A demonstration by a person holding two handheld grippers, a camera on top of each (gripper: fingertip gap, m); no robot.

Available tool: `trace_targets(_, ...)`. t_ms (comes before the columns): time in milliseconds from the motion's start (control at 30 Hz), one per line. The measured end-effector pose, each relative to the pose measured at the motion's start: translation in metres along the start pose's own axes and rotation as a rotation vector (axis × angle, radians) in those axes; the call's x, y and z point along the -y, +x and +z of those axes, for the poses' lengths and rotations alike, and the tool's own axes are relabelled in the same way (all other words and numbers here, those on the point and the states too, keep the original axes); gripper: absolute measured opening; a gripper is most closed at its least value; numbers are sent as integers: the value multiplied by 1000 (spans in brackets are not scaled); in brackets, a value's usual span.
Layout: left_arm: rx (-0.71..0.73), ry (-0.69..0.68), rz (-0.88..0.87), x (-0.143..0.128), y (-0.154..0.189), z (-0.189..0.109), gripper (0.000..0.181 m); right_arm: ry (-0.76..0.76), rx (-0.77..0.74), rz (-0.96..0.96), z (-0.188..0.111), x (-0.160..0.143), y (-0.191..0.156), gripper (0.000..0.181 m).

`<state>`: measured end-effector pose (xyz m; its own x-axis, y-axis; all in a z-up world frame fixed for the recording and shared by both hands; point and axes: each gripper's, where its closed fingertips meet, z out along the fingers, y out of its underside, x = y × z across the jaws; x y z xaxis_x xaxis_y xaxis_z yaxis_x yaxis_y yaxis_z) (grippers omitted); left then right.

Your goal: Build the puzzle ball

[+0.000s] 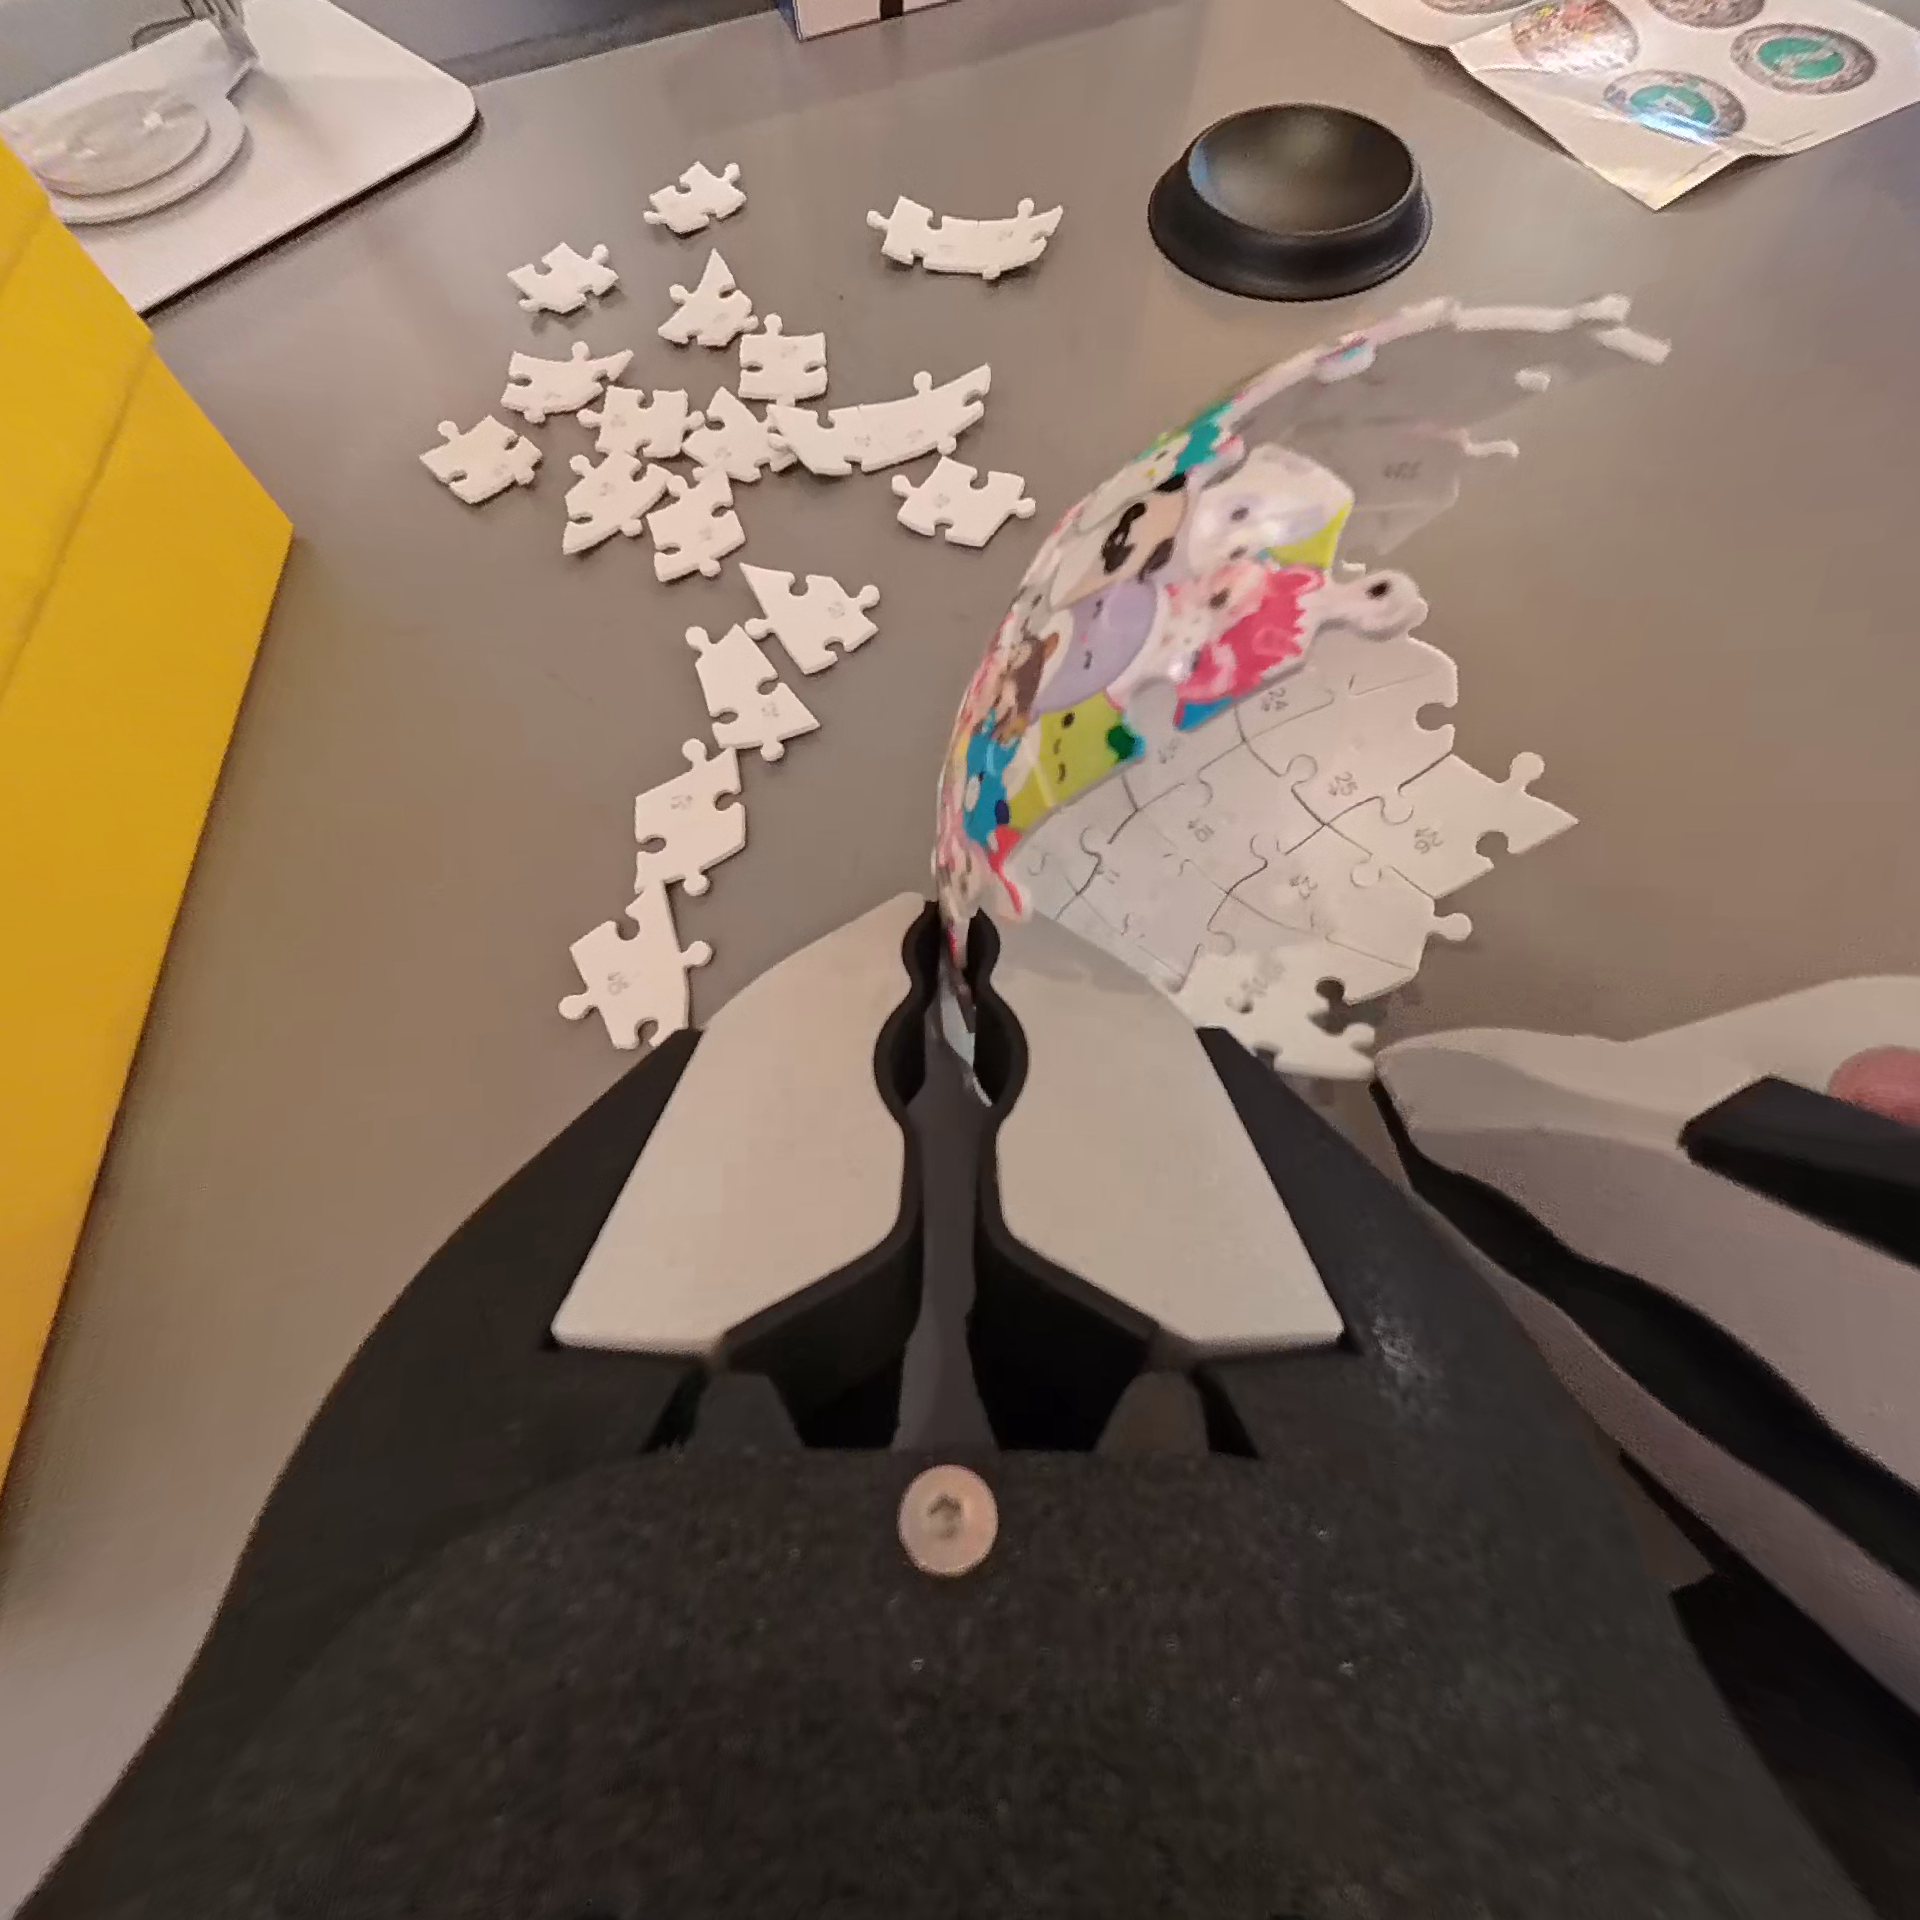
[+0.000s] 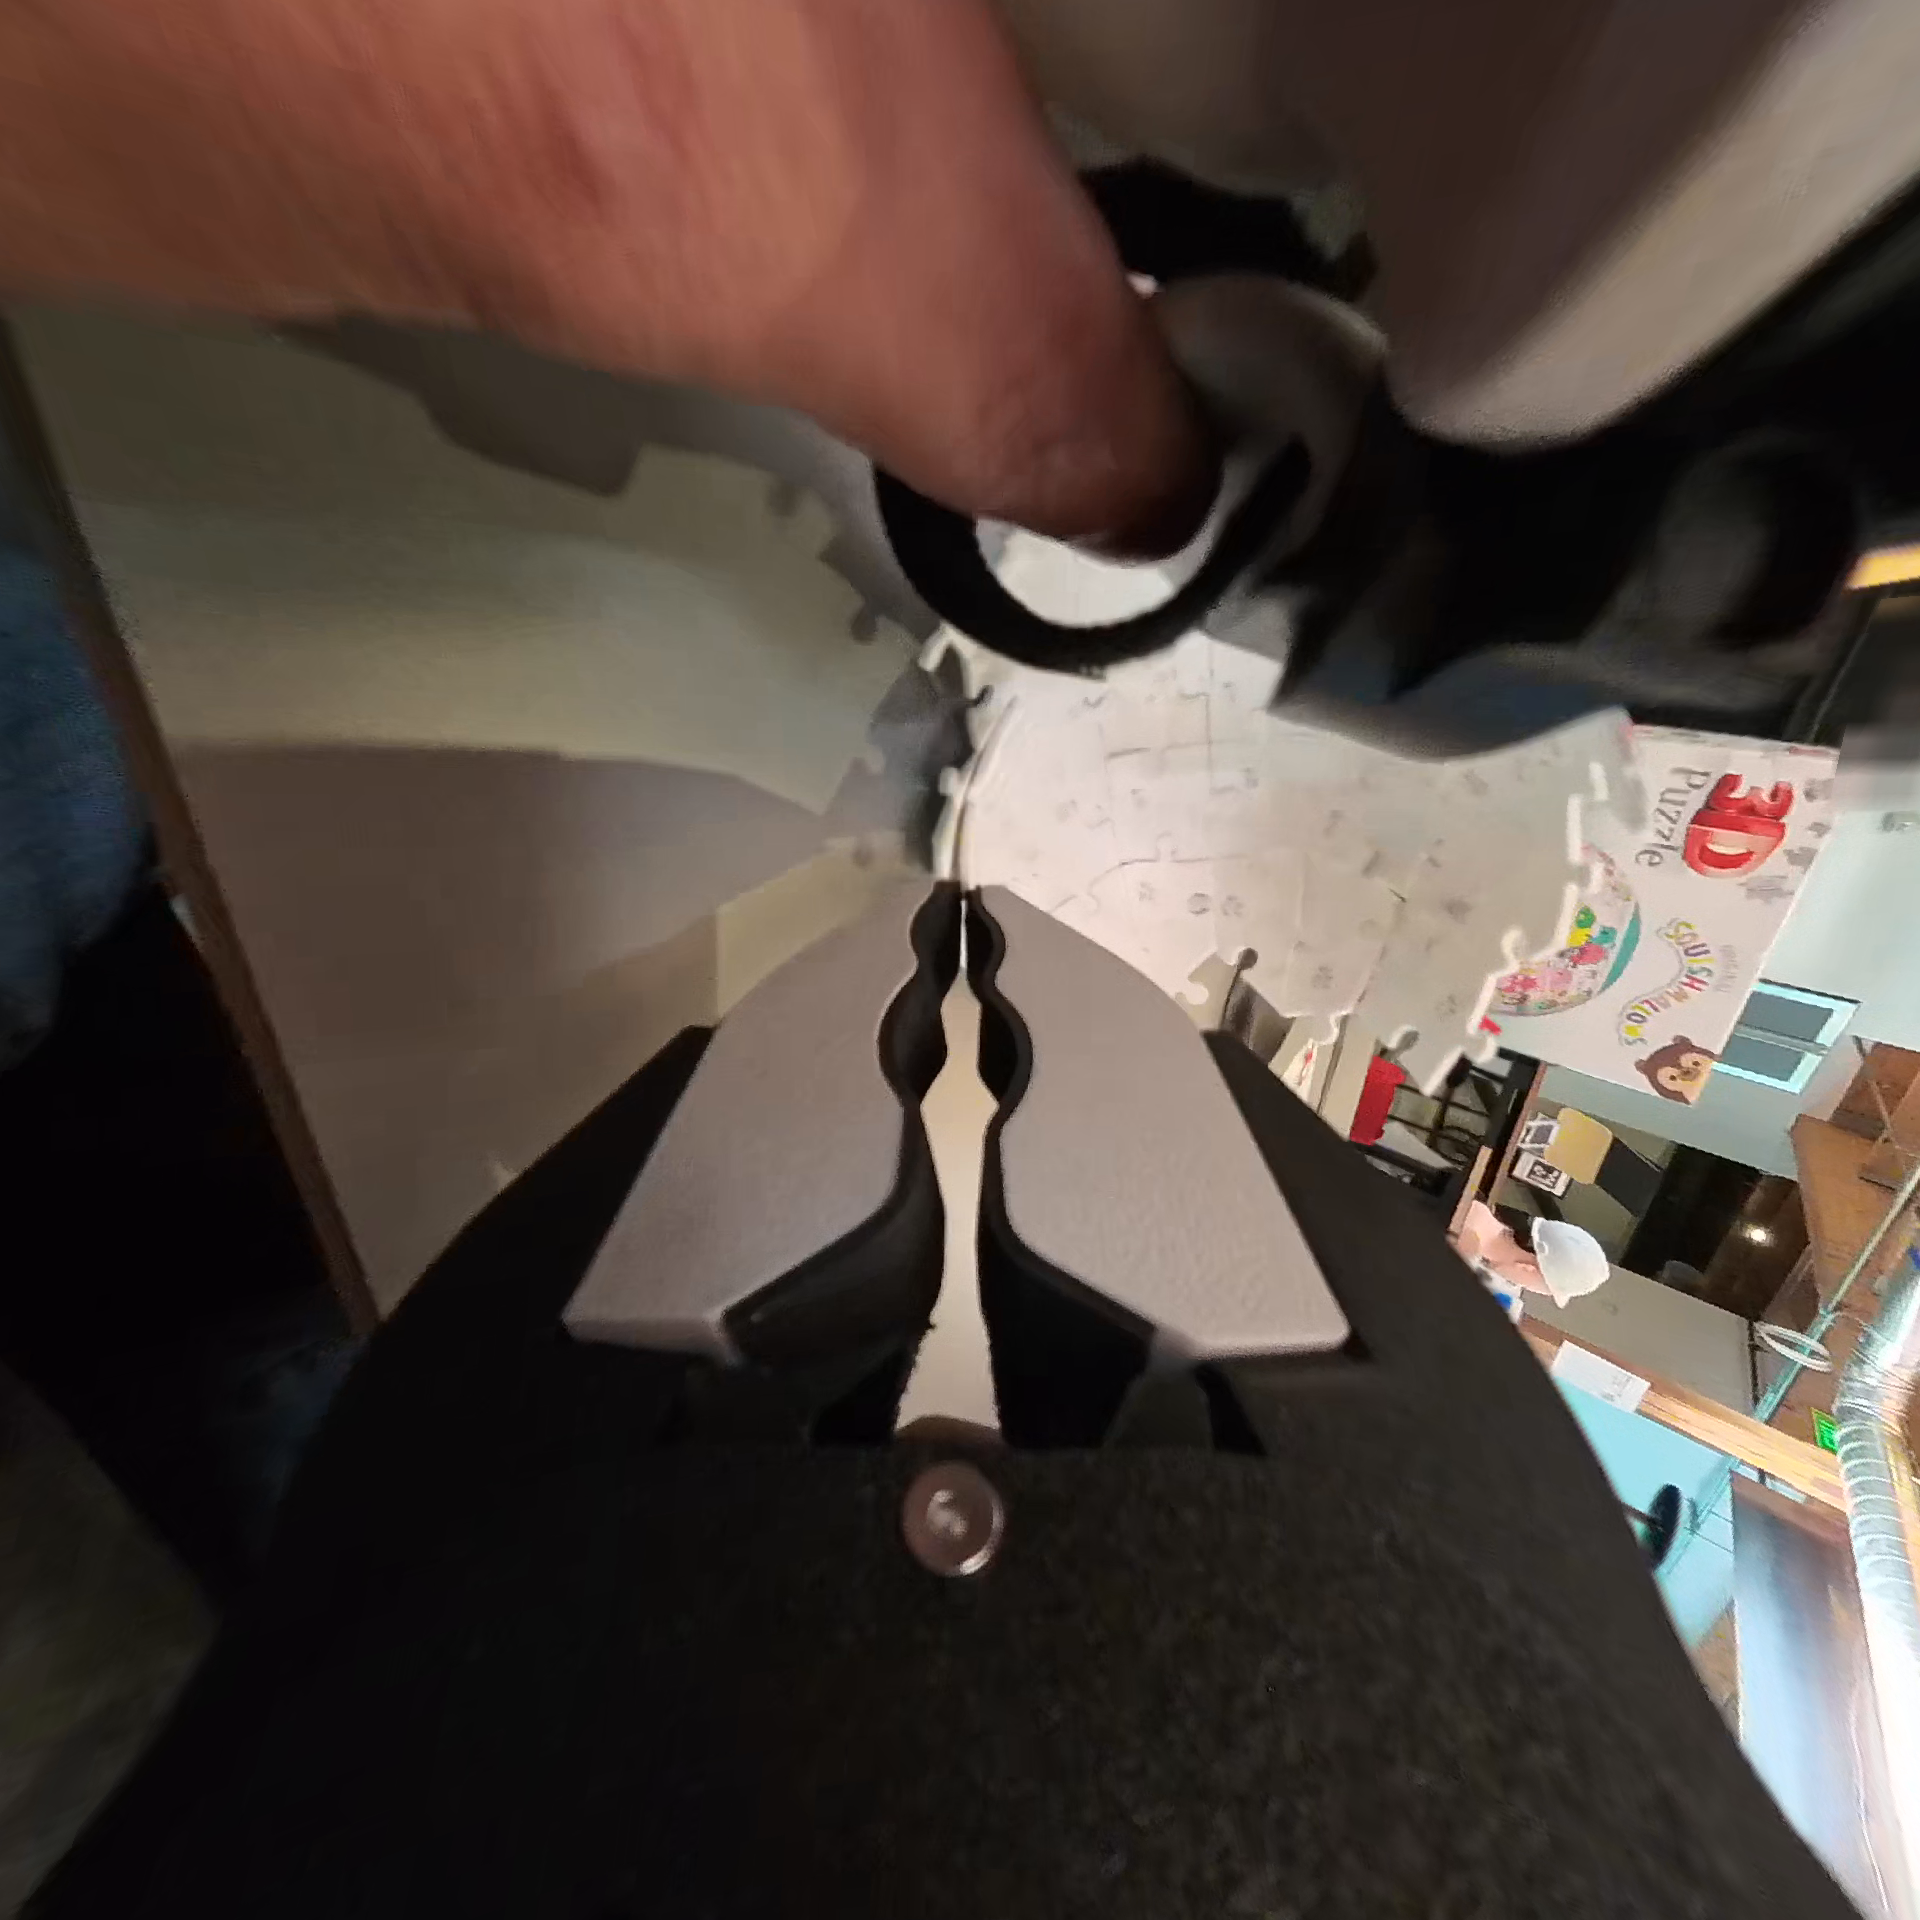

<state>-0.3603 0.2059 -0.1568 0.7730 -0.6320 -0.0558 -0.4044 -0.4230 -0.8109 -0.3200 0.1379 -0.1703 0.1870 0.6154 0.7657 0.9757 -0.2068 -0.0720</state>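
A part-built puzzle ball shell (image 1: 1174,665), colourful outside and white inside, is held above the grey table. My left gripper (image 1: 961,935) is shut on the shell's lower edge. The right gripper's body shows at the left wrist view's right edge (image 1: 1662,1122). In the right wrist view my right gripper (image 2: 961,899) is shut on the thin edge of the shell (image 2: 1195,831), whose white inside fills the middle. A hand (image 2: 623,229) grips the other gripper's handle above. Several loose white pieces (image 1: 717,457) lie scattered on the table.
A black round stand (image 1: 1288,197) sits at the back. A sticker sheet (image 1: 1662,73) lies at the back right. A yellow box (image 1: 104,540) stands at the left, with a white tray (image 1: 260,125) behind it. The puzzle box (image 2: 1704,904) shows in the right wrist view. The left gripper's tips are roughly 8 cm from the right gripper's.
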Motion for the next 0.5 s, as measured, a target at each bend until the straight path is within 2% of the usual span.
trace_targets(33,2,1,1,0,0,0,3,-5,7,0,1,1,-3,1)
trace_targets(500,12,0,11,-1,0,0,3,6,93,114,6,8,-20,2)
